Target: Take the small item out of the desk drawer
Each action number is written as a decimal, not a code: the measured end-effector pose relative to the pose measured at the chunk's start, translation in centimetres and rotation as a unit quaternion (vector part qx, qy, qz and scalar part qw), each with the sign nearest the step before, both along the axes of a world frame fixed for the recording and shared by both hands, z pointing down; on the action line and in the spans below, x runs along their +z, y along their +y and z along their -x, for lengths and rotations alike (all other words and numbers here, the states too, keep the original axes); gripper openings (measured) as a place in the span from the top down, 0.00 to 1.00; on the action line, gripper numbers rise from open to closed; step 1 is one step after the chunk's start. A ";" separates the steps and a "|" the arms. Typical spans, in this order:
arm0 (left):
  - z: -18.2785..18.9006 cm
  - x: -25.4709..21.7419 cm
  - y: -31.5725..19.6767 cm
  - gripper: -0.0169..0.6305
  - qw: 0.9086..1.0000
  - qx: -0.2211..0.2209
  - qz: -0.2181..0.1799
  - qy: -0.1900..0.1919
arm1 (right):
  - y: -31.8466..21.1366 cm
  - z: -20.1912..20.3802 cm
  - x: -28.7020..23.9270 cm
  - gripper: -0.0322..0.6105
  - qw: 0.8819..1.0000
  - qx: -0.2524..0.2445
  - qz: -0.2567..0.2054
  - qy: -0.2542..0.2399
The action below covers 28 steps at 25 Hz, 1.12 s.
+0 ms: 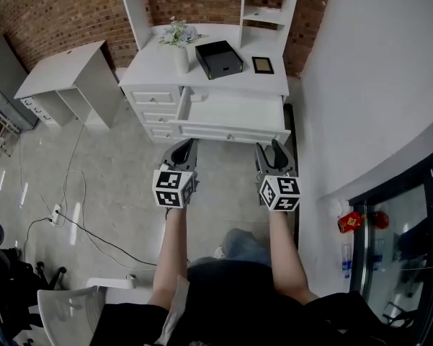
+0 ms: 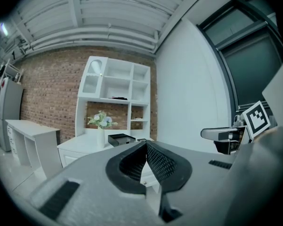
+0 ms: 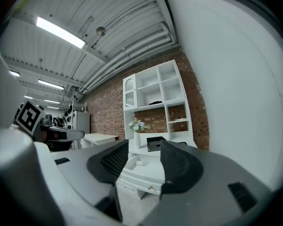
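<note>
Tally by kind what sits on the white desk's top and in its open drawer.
Vase of flowers: 1
Black tray: 1
Small dark frame: 1
Small white item in the drawer: 1
Total: 4

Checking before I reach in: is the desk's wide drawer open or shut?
Open. The drawer stands pulled out of the desk, its white inside showing, a small white item lying near its back left corner.
</note>
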<state>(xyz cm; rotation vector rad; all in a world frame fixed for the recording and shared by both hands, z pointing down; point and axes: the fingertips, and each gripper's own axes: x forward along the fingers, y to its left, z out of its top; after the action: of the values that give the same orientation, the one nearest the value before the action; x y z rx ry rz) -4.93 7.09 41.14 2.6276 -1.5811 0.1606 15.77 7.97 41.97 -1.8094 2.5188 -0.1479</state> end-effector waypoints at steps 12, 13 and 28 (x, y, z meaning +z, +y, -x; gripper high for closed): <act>2.3 1.6 -4.3 0.96 1.000 -0.011 0.013 0.008 | -4.6 1.4 1.1 0.65 1.000 0.004 0.009 0.007; 2.4 1.7 -5.0 0.96 1.000 -0.012 0.012 0.007 | -5.4 1.4 1.2 0.65 1.000 0.003 0.009 0.007; 4.7 4.4 -19.5 0.96 0.998 -0.051 0.042 0.001 | -21.9 3.9 3.8 0.65 0.999 -0.034 0.037 0.011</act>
<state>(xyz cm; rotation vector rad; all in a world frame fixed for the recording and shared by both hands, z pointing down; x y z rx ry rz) -9.60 -12.40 45.58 2.4787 -1.6653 0.2135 11.86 -13.89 45.81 -1.7618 2.6246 -0.2279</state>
